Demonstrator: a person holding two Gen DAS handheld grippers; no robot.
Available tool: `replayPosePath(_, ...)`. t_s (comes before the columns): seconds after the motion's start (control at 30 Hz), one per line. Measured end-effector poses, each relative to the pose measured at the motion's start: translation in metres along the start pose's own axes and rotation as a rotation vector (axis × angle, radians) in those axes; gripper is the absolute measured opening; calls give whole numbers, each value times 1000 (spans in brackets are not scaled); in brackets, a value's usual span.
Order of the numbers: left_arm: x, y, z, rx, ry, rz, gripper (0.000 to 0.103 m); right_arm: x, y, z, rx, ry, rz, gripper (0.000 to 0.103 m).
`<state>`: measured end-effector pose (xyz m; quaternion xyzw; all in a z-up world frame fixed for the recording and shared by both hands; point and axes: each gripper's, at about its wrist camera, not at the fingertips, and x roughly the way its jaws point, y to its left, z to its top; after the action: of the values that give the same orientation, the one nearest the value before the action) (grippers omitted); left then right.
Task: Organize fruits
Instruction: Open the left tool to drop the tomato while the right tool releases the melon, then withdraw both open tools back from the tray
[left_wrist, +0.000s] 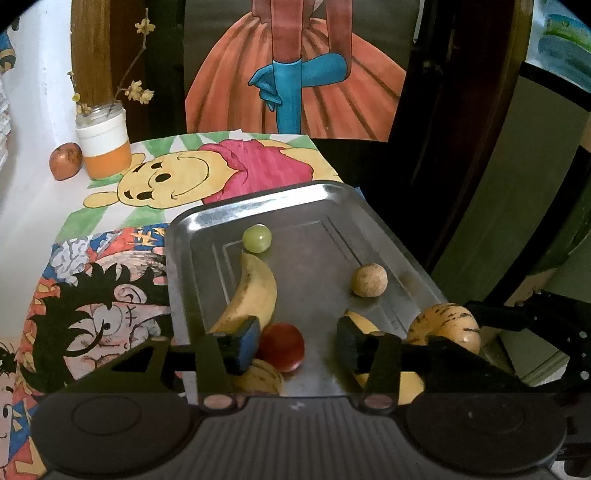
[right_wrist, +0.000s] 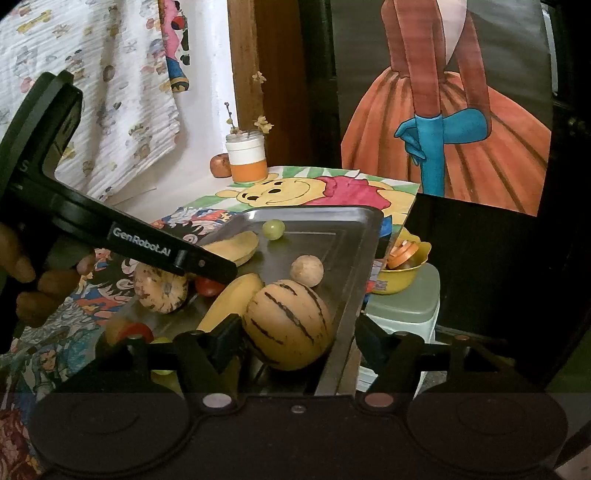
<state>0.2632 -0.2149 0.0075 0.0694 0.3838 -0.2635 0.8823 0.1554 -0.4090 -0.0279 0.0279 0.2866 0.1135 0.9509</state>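
Your left gripper (left_wrist: 295, 341) has its jaws apart over the near end of the metal tray (left_wrist: 332, 199), nothing pinched; a red tomato (left_wrist: 282, 347) sits just inside the left pad. Your right gripper (right_wrist: 299, 341) is loose too, jaws straddling a yellow melon (right_wrist: 290, 323) with dark stripes at the tray's right edge. Further out there's a banana (left_wrist: 251, 291), a green grape (left_wrist: 257, 238) and a tan round fruit (left_wrist: 369, 279), all on the tray on the desk.
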Motion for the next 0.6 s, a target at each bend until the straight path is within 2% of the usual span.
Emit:
replayPosePath(0.07, -2, 0, 0, -1, -7, 2, 62, -1, 0, 0, 4, -1, -2, 73)
replayPosePath(0.2, -6, 1, 1, -11, -18, 19, 67, -2, 1, -1, 7, -7, -10, 78)
replayPosePath(0.27, -10, 3, 1, -21, -26, 24, 74, -3, 2, -2, 7, -14, -16, 81)
replayPosePath(0.43, -18, 6, 2, -34, -49, 40, 83, -6, 3, -1, 16, -32, -27, 85)
replayPosePath(0.6, -26, 7, 1, -48, -74, 65, 97, -9, 5, 1, 21, -46, -34, 91)
